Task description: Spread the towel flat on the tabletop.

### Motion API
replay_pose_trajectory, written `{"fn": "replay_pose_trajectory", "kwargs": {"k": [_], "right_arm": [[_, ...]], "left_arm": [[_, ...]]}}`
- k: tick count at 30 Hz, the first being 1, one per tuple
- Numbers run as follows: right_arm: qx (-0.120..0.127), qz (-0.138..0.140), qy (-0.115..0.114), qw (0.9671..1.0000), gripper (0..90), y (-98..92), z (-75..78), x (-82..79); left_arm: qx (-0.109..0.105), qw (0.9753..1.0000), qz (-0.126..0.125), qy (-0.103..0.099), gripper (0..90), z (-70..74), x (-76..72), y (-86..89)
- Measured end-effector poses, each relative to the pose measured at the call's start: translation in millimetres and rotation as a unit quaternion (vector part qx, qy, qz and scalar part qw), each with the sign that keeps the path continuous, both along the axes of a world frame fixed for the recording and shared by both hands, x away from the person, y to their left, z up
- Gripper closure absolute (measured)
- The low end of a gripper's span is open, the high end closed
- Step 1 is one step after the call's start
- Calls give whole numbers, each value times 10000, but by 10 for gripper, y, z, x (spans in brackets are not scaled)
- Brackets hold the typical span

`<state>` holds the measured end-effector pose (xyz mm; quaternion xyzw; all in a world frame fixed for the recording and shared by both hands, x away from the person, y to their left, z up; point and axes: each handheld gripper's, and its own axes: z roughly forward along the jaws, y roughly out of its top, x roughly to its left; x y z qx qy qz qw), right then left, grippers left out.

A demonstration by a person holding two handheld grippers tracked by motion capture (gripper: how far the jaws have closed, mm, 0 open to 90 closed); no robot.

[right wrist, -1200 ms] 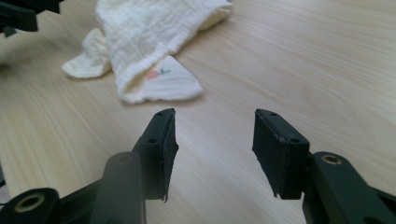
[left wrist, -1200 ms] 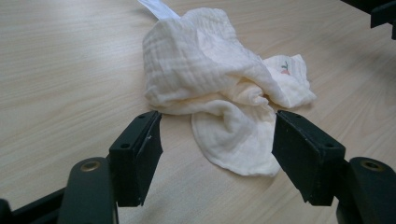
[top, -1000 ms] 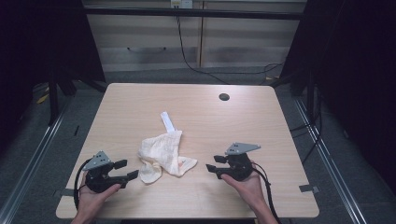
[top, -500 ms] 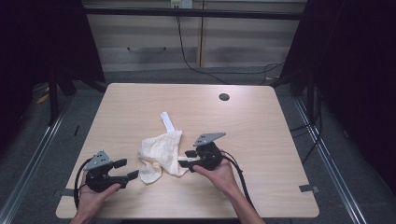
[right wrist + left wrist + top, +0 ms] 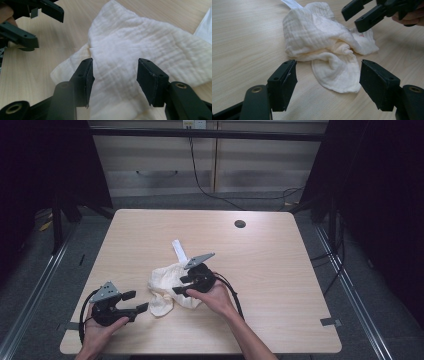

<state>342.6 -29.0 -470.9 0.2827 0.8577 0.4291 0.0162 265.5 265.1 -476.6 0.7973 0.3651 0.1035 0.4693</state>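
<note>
A crumpled cream muslin cloth (image 5: 162,287) lies on the wooden table (image 5: 270,270), with a white strip (image 5: 178,251) sticking out at its far side. My right gripper (image 5: 181,285) is open and hovers over the cloth's right part; in the right gripper view the cloth (image 5: 140,42) spreads beneath and between the jaws of that gripper (image 5: 115,77). My left gripper (image 5: 136,301) is open, just left of the cloth and not touching it. In the left gripper view the cloth (image 5: 322,42) lies just ahead of that gripper (image 5: 329,82), and the right gripper (image 5: 367,12) shows at top right.
A round cable hole (image 5: 240,224) sits near the table's far right edge. Bare tabletop stretches to the right of the cloth and behind it. Dark frames and cables stand around the table on the floor.
My right gripper has moved left from the table's right side to just over the cloth. The left gripper and the cloth have stayed put.
</note>
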Motion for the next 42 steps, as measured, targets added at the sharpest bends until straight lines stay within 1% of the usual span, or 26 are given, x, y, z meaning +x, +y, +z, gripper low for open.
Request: {"fn": "replay_pose_trajectory", "kwargs": {"k": [2,3,4,5,6,7,10,11,12,14,16,19,21,23,24,27,28,33,34,37,42], "right_arm": [[-36,57,39,10000,470,59,-60,40],[-137,53,43,9999,465,84,-99,56],[-184,76,61,9998,468,108,-143,68],[-241,100,66,9996,489,123,-185,75],[-280,89,86,9995,531,134,-220,74],[-276,126,53,9995,565,141,-257,72],[-335,165,-3,9993,734,155,-303,39],[-308,159,-4,9994,782,153,-304,35],[-276,135,10,9995,814,147,-301,36],[-240,117,19,9996,844,122,-286,36],[-148,132,40,9998,851,86,-241,24],[-71,117,-47,9999,854,26,-132,-22],[-74,100,-96,9999,854,-30,-55,-59],[-53,76,-112,9999,855,-84,-19,-83],[-36,49,-103,9999,855,-116,-7,-101],[-116,25,-154,9998,855,-227,12,-145],[-103,-1,-143,9998,854,-272,15,-162],[-75,-211,-94,9997,854,-542,41,-232],[-22,-249,-73,9997,854,-596,47,-245],[-18,-358,-82,9993,854,-733,76,-289],[-99,-464,-67,9989,854,-932,88,-397]], "left_arm": [[2,10000,17,7,294,-1,-3,12],[-14,10000,16,11,292,-2,-2,18],[-37,10000,21,15,291,-2,-4,21],[-13,10000,22,-5,291,-1,-5,30],[-27,10000,47,15,291,-4,-9,31],[-35,10000,51,20,291,-7,-10,34],[-26,10000,61,22,292,-6,-15,42],[-24,10000,58,21,292,-5,-17,41],[-9,10000,62,14,292,-5,-19,39],[5,10000,56,13,292,-5,-23,33],[7,10000,55,10,292,-5,-23,31],[4,10000,54,9,292,-6,-23,30],[2,10000,45,8,292,-8,-22,28],[8,10000,48,6,291,-6,-24,26],[4,10000,50,-4,291,-5,-24,25],[0,10000,38,4,291,-4,-27,21],[-3,10000,42,6,291,-4,-28,18],[6,10000,20,13,293,-7,-25,-17],[-1,10000,0,13,293,-6,-21,-31],[15,10000,-67,2,295,3,-19,-79],[34,9999,-147,0,296,5,-34,-126]]}}
